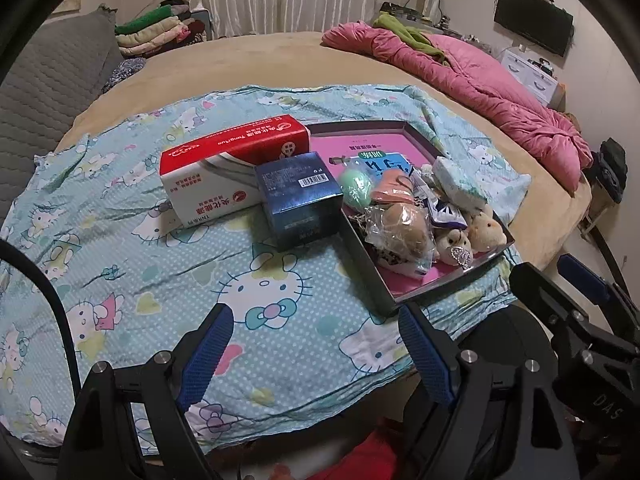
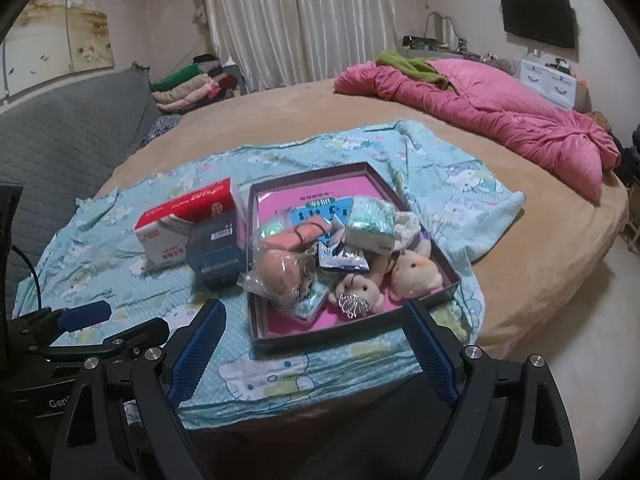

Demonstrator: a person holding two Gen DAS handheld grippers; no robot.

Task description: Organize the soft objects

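Observation:
A dark tray (image 1: 404, 128) (image 2: 312, 170) with a pink floor lies on a blue cartoon-cat cloth (image 1: 120, 216). In it are heaped a bagged brown plush ball (image 1: 404, 226) (image 2: 280, 270), two small plush bears (image 1: 484, 226) (image 2: 416, 272), a green egg shape (image 1: 354, 188), an orange pouch (image 1: 390, 190) and a tissue pack (image 1: 460, 178) (image 2: 370, 222). My left gripper (image 1: 314, 310) hangs open over the cloth, short of the tray's near left corner. My right gripper (image 2: 313, 306) is open above the tray's near rim. Neither holds anything.
A red-and-white tissue box (image 1: 224, 168) (image 2: 184, 224) and a dark blue box (image 1: 300, 196) (image 2: 214, 252) stand left of the tray. A pink quilt (image 2: 500, 120) lies at the far right of the beige bed. A grey sofa (image 2: 60, 136) and folded clothes (image 2: 188, 84) are at the left.

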